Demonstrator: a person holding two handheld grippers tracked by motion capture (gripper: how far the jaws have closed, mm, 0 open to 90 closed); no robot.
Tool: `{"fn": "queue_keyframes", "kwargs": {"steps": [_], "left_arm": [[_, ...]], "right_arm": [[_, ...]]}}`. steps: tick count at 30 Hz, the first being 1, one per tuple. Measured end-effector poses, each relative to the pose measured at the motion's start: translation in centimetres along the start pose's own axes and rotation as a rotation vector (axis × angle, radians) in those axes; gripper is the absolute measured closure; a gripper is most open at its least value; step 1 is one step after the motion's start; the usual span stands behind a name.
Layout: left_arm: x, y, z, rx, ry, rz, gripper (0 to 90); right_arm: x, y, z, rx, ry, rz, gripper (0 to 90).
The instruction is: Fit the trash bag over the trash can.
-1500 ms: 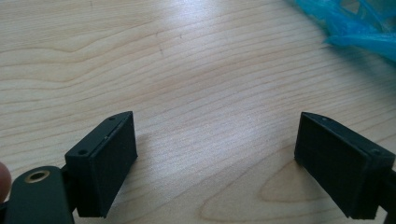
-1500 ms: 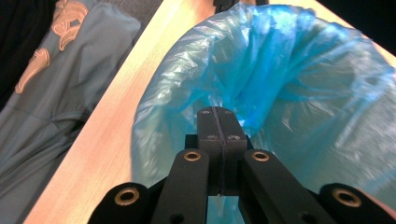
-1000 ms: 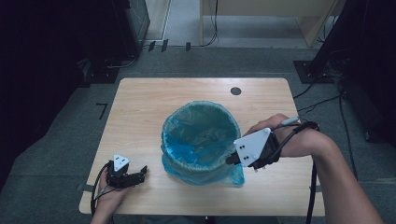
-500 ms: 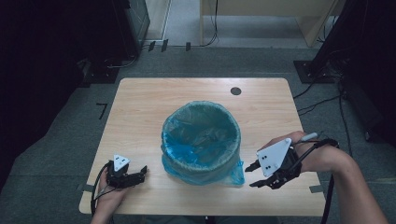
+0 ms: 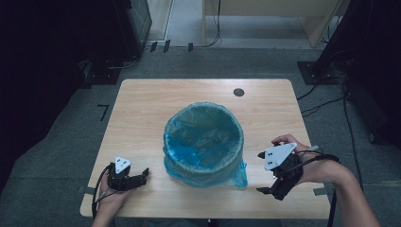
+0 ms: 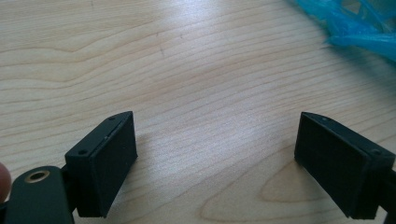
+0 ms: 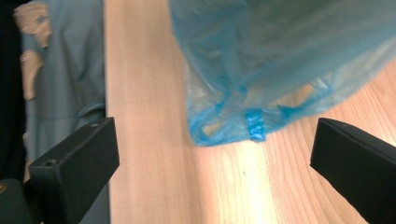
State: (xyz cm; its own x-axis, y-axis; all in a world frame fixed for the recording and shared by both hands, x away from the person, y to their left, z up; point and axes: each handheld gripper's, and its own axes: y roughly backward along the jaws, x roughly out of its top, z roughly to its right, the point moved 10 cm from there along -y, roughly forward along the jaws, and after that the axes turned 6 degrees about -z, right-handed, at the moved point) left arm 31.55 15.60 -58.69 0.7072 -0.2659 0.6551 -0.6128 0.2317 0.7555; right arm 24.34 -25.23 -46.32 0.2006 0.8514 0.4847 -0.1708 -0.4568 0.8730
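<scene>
Bin [image 5: 204, 168] mid-table [image 5: 142, 109], one only, lined with one blue bag [image 5: 203, 137]; nothing visible inside but crumpled liner. Bag's loose corner [image 7: 233, 126] hangs onto wood at near right. Two grippers: left gripper [image 5: 137, 178] jaws spread, empty, resting near-left edge. Right gripper [image 5: 268, 172] jaws wide apart, empty, just beside bag corner.

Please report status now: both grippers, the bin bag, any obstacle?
Left gripper open, resting on table. Right gripper open, beside blue bag, holding nothing. No obstacle.
</scene>
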Motion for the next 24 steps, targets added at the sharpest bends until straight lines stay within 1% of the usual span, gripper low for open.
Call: {"fn": "queue_keyframes", "kwargs": {"steps": [1,3,5,6,7,8,11,14,22,24], "left_arm": [[0.0,0.0,0.0,0.0,0.001,0.0,12.3],[0.0,0.0,0.0,0.0,0.002,0.0,12.3],[0.0,0.0,0.0,0.001,0.002,0.0,12.3],[0.0,0.0,0.0,0.001,0.002,0.0,12.3],[0.0,0.0,0.0,0.001,0.002,0.0,12.3],[0.0,0.0,0.0,0.001,0.002,0.0,12.3],[0.0,0.0,0.0,0.001,0.003,0.0,12.3],[0.0,0.0,0.0,0.001,0.002,-0.001,12.3],[0.0,0.0,0.0,0.001,0.002,-0.001,12.3],[0.0,0.0,0.0,0.001,0.003,-0.001,12.3]], "right_arm": [[-0.3,-0.2,0.2,-0.005,-0.015,0.002,0.0],[-0.6,-0.4,0.7,-0.035,-0.044,0.018,0.0],[-1.0,-0.7,1.2,-0.052,-0.082,0.029,0.0],[-1.4,-0.9,1.6,-0.066,-0.113,0.032,0.0],[-1.6,-1.0,1.9,-0.074,-0.128,0.035,0.0],[-2.1,-1.2,2.3,-0.092,-0.159,0.033,0.0],[-3.6,-2.0,3.5,-0.16,-0.217,0.012,0.0],[-5.0,-2.6,4.3,-0.198,-0.284,0.002,0.0],[-9.0,-3.5,5.8,-0.259,-0.448,0.001,0.0],[-10.0,-3.7,6.0,-0.267,-0.51,0.011,0.0]]}}
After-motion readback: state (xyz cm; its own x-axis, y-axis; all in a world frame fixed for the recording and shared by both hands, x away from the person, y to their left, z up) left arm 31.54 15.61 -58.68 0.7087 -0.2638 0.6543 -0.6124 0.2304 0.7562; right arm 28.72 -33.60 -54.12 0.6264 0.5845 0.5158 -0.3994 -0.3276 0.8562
